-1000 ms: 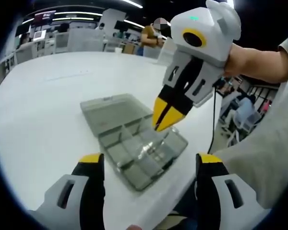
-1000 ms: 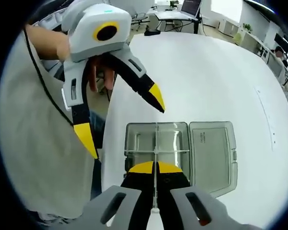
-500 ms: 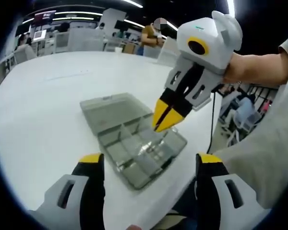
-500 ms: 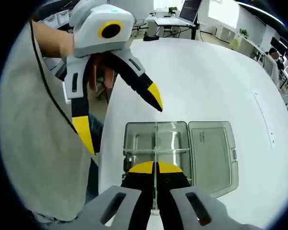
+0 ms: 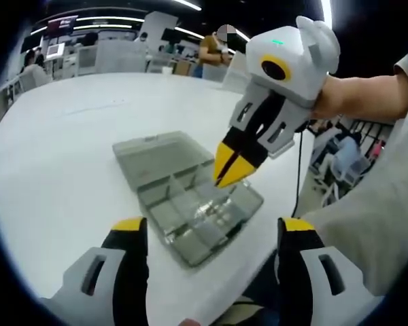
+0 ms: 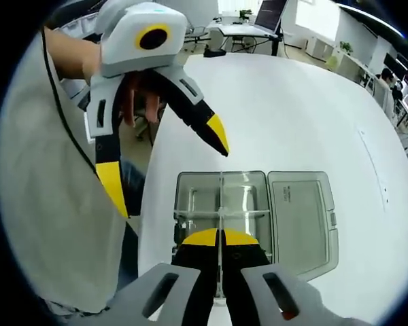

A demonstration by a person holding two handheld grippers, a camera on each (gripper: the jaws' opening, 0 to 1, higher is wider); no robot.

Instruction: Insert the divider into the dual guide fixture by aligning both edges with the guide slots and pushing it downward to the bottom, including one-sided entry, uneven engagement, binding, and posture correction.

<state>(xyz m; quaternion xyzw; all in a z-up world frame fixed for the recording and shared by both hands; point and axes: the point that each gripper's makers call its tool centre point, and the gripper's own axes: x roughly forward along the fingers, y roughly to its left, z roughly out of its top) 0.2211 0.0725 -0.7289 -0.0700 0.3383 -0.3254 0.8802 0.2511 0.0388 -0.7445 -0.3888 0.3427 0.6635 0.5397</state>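
White gripper (image 5: 232,171) housings, black fingers (image 6: 216,135) tipped yellow, black cable (image 5: 301,178), pale grey clothing (image 6: 47,224).

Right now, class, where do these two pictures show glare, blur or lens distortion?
Left gripper view: glare glints on the clear box; the background room is soft, and the white table bulges from fisheye. Right gripper view: the table's edge curves, and the thin divider looks sharp.

Two grippers (image 6: 160,173) (image 5: 231,166), one divider (image 6: 221,204), one fixture (image 6: 299,210)
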